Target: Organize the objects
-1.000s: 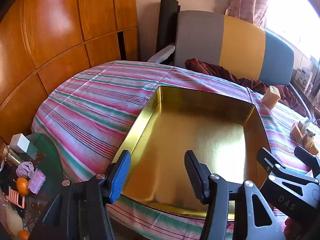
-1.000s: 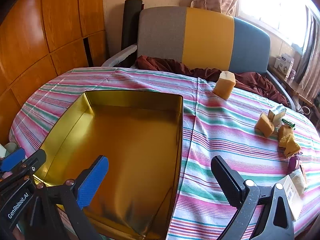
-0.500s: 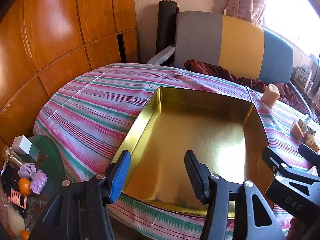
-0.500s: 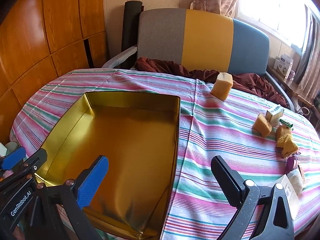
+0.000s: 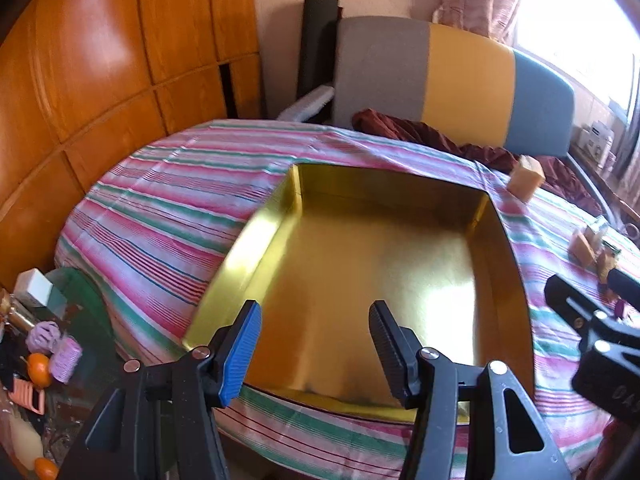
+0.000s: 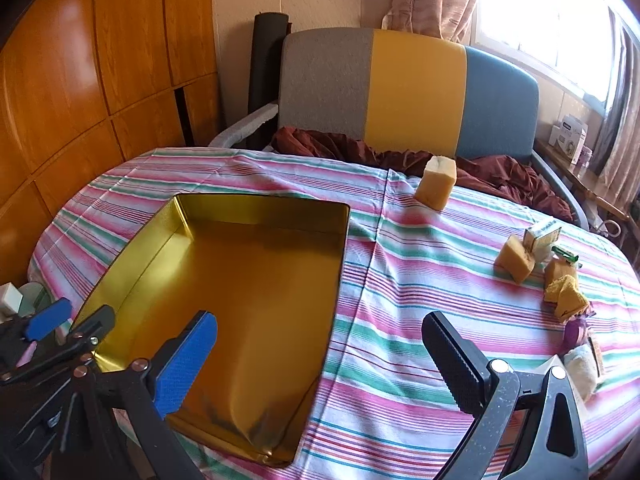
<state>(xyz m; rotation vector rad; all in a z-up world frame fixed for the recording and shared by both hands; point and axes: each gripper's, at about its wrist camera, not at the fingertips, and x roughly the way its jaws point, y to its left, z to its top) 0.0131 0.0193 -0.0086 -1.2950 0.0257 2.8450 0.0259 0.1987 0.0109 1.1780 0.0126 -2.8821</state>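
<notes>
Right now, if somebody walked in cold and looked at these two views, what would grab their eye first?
The big shiny gold tin comes first: it lies open and empty on the striped tablecloth, just beyond both open grippers, the left gripper and the right gripper. Next comes the yellow sponge block standing alone near the table's far edge, then the cluster of sponge pieces and small items at the table's right side.

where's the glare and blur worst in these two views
Left wrist view: the window is blown out, a bright patch glares on the gold rectangular metal tray, and slight motion blur softens edges. Right wrist view: window overexposed; fisheye bends the orange wooden wall panels.
</notes>
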